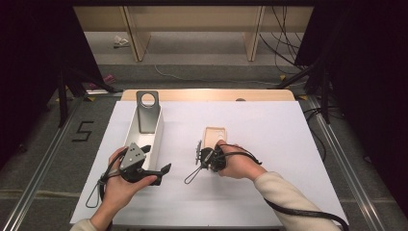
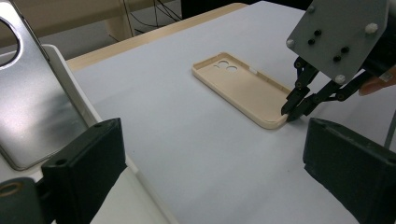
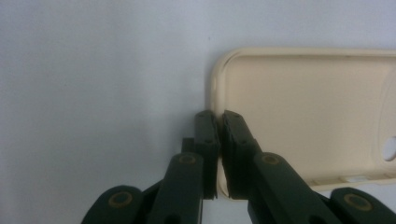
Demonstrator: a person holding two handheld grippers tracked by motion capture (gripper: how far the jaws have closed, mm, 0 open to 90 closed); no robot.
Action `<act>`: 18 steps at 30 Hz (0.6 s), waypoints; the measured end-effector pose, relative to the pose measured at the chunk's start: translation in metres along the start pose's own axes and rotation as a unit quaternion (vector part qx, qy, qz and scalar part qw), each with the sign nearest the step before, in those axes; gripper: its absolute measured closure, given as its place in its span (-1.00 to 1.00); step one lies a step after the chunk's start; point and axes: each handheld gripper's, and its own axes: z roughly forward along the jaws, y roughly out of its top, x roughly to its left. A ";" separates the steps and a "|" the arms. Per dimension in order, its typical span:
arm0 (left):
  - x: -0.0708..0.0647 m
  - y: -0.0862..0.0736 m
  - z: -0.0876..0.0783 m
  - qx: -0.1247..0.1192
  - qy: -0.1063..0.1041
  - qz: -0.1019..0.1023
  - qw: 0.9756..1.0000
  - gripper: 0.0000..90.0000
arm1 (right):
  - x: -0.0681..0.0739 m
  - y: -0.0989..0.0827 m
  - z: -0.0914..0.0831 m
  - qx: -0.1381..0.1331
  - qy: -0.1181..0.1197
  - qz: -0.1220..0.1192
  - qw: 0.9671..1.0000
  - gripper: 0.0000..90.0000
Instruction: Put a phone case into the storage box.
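Hand-held gripper [image 3: 218, 122] astride case rim [image 3: 212, 88]

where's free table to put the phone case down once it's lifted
Bare white sheet lies right of the phone case to the table edge, and behind it. The left is crowded: the white tray with the left gripper beside it.

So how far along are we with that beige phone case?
Done: the right gripper has its jaws shut on the near edge of the beige phone case, as the right gripper view shows. In hand: the case lies flat on the white table cover, not yet lifted. Left: probably moving it to the white tray holding the silver phone, beside which the left gripper waits open.
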 end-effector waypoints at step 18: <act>0.001 0.000 -0.001 -0.004 0.001 -0.003 1.000 -0.85 | -0.008 -0.019 -0.016 -0.095 0.023 0.049 0.994 0.94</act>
